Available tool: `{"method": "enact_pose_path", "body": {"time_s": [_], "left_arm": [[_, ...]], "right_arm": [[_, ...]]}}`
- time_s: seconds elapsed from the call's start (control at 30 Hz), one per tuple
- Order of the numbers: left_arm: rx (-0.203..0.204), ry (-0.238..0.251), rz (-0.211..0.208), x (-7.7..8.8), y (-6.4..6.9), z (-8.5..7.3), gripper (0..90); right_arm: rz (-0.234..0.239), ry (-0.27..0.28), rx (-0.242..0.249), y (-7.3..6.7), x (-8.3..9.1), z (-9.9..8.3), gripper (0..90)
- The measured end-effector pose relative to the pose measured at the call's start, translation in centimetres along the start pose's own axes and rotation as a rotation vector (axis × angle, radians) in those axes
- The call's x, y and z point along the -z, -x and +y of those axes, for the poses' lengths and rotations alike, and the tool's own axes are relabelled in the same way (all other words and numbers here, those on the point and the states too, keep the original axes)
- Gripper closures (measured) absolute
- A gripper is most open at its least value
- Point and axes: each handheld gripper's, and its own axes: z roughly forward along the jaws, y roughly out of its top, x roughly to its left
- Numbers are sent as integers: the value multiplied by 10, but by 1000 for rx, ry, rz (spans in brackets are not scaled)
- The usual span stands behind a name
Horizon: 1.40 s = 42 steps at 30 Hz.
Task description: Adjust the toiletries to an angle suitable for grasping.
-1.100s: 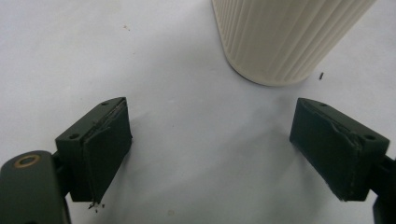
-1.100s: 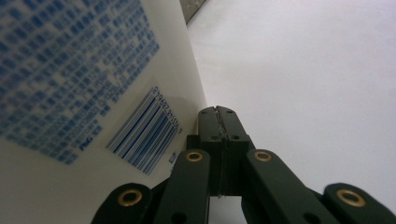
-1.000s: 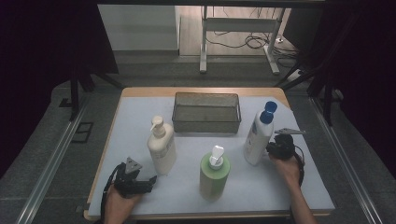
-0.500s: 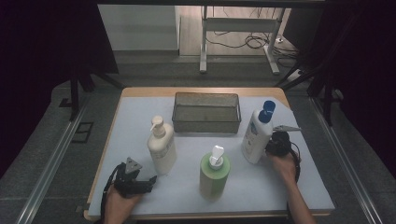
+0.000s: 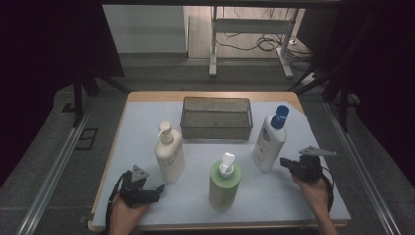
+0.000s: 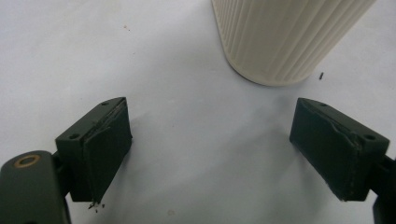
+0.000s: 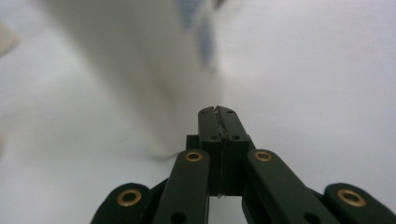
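While right gripper sits lower right, jaws pressed together, empty, white blue-capped bottle stands just left of its tip. Left gripper, lower left, jaws wide apart, near cream pump bottle.

Tall white plastic bottle with blue cap, right of the dark wire-mesh metal basket: smooth, slightly glossy. Cream plastic pump bottle, front-left of the basket: ribbed, matt wall; green plastic pump bottle, in front of it: smooth, satin. Pale matt table cover over a wooden table edge; black matt jaw pads, scuffed.
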Motion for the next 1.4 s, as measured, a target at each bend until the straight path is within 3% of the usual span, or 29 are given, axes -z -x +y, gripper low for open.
{"method": "enact_pose_path", "body": {"time_s": [0.07, 0.17, 0.27, 0.33, 0.43, 0.6, 0.77, 1.2, 1.4], "left_arm": [[0, 0, 0, 0, 0, 0, 126], [0, 0, 0, 0, 0, 0, 126], [0, 0, 0, 0, 0, 0, 126], [0, -1, 0, 0, 0, 0, 126], [0, 0, 0, 0, 0, 0, 126], [0, -1, 0, 0, 0, 0, 126], [0, -1, 0, 0, 0, 0, 126], [0, -1, 0, 0, 0, 0, 126], [1, -1, -1, 0, 0, 0, 126]], "right_arm": [[12, 10, 6, -4, 4, -2, 896], [46, 12, 46, -25, 10, -6, 898], [62, 10, 63, -36, 9, -7, 899], [61, -6, 99, -48, 0, -6, 898], [48, -30, 121, -53, -13, -8, 898], [37, -51, 130, -53, -28, -10, 898], [29, -38, 141, -55, -33, -9, 898], [24, -43, 144, -49, -29, -14, 898], [28, -27, 158, -55, -34, -9, 897]]}}
